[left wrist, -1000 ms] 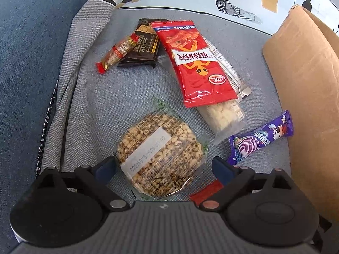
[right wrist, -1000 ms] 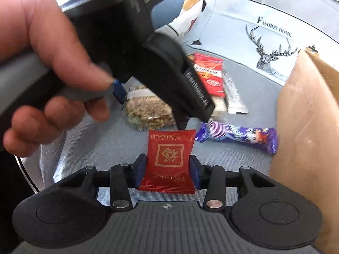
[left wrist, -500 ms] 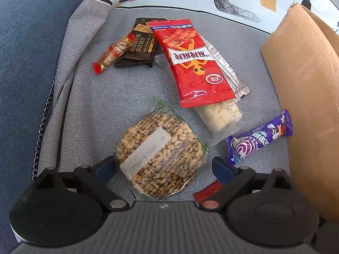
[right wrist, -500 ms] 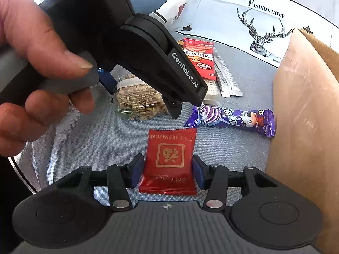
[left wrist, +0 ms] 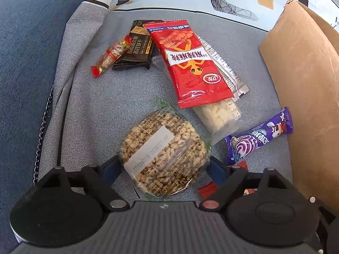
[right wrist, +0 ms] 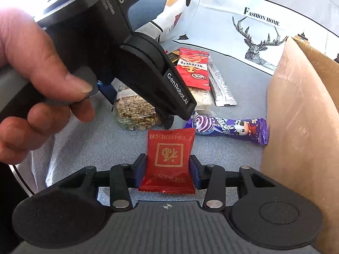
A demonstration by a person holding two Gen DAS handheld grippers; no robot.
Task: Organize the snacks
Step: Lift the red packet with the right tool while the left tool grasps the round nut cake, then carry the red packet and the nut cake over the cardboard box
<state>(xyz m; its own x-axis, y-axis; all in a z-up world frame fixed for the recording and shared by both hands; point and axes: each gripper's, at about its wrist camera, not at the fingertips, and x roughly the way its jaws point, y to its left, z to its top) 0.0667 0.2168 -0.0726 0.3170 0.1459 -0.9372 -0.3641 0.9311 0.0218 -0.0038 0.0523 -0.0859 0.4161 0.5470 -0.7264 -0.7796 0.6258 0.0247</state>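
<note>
My left gripper (left wrist: pixel 163 168) is closed around a round puffed-grain cake in clear wrap (left wrist: pixel 163 154); both pads touch its sides. It also shows in the right wrist view (right wrist: pixel 133 110), under the left gripper's body (right wrist: pixel 148 74). My right gripper (right wrist: pixel 168 167) is shut on a small red square snack packet (right wrist: pixel 169 160) and holds it just above the grey cushion. A purple candy bar (left wrist: pixel 258 137) (right wrist: pixel 228 127) lies by the cardboard box (left wrist: pixel 307 84) (right wrist: pixel 300 127).
On the grey cushion (left wrist: pixel 106 97) lie a long red snack bag (left wrist: pixel 188 63), a clear pack of white pieces (left wrist: pixel 220 114), a silver sachet (left wrist: pixel 228 69), a dark biscuit pack (left wrist: pixel 135 46) and a small red-ended bar (left wrist: pixel 110 56). A blue sofa (left wrist: pixel 25 63) is at left.
The left gripper's fingers have closed in on the round grain cake and now touch it. The right gripper still holds the red packet, and has shifted slightly.
</note>
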